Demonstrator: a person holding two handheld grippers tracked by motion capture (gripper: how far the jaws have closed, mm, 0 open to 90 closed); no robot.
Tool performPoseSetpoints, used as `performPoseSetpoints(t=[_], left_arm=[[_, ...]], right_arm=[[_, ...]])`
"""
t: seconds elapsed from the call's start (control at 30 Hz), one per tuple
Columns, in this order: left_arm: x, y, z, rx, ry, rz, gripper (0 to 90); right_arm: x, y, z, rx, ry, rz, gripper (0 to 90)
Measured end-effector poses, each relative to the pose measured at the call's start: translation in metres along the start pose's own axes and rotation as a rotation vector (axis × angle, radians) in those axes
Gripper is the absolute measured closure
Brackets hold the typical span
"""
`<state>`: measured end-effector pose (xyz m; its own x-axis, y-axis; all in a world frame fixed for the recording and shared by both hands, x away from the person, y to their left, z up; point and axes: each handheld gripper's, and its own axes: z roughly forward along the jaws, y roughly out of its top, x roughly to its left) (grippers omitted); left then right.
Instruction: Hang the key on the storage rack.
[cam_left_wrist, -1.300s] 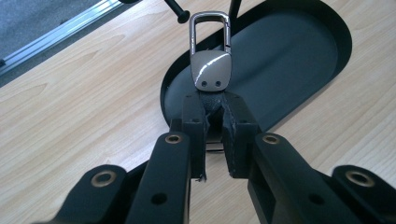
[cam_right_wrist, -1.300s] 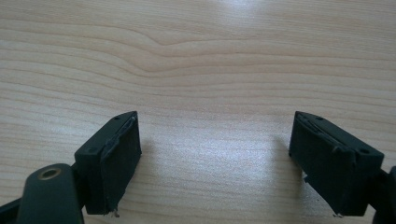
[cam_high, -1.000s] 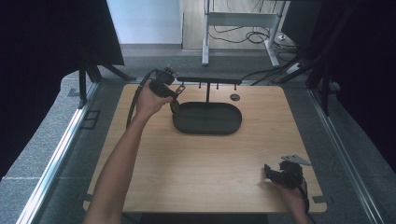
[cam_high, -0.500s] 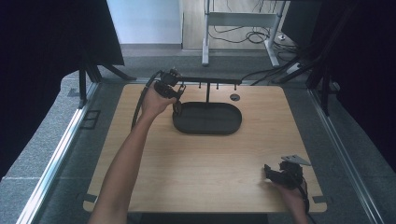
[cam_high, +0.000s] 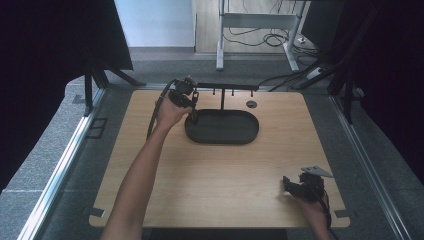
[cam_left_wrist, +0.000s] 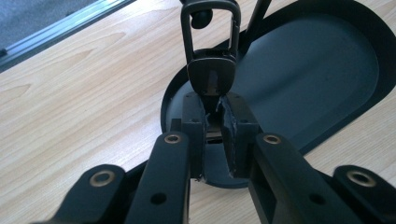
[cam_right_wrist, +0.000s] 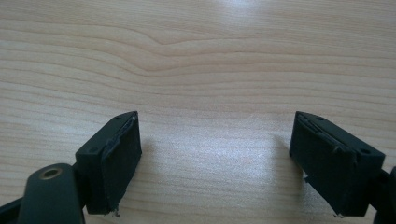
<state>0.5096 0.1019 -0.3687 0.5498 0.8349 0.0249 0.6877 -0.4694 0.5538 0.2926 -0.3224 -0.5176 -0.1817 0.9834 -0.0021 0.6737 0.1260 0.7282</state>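
While the left gripper (cam_left_wrist: 213, 112) is extended to the far left part of the table (cam_high: 200, 190), its two jaws are pressed together on the dark tab of a black key fob (cam_left_wrist: 211, 77). The fob's metal loop stands above the jaws in the left gripper view, and a round knob shows through the loop's opening; whether the loop rests on that knob cannot be told. Directly below the fob lies the black oval tray (cam_left_wrist: 317, 79), a shallow dish with a raised rim, set on the light wooden table toward its far edge. In the high view, the left gripper (cam_high: 192, 106) is held over the tray's left end, with the left hand (cam_high: 170, 112) wrapped around its body and a cable looping down beside the forearm. A thin upright post rises from the tray (cam_high: 222, 139) and carries a horizontal black bar (cam_high: 227, 87) with short pegs hanging from it; the bar's left end is just beside the left gripper.

Near the table's near right corner, the right gripper (cam_high: 292, 185) rests low over the wood in the right hand (cam_high: 312, 212), well apart from the tray. In the right gripper view, the right gripper (cam_right_wrist: 217, 154) has its jaws spread wide, with bare wood grain between them and nothing held.
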Motion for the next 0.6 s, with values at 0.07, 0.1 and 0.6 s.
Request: performPoseSetpoints(t=[0.07, 0.1, 0.6], left_arm=[[0.0, 0.0, 0.0, -0.001, 0.0, 0.005, 78.5], [0.0, 0.0, -0.001, -0.012, 0.005, 0.006, 76.0], [0.0, -0.021, -0.026, -0.036, -0.007, 0.058, 47.7]], right_arm=[[0.0, 0.0, 0.0, 0.0, 0.0, 0.001, 16.7], [0.0, 0.0, 0.0, 0.0, -0.001, 0.0, 16.7], [0.0, 0.0, 0.0, 0.0, 0.0, 0.0, 16.6]])
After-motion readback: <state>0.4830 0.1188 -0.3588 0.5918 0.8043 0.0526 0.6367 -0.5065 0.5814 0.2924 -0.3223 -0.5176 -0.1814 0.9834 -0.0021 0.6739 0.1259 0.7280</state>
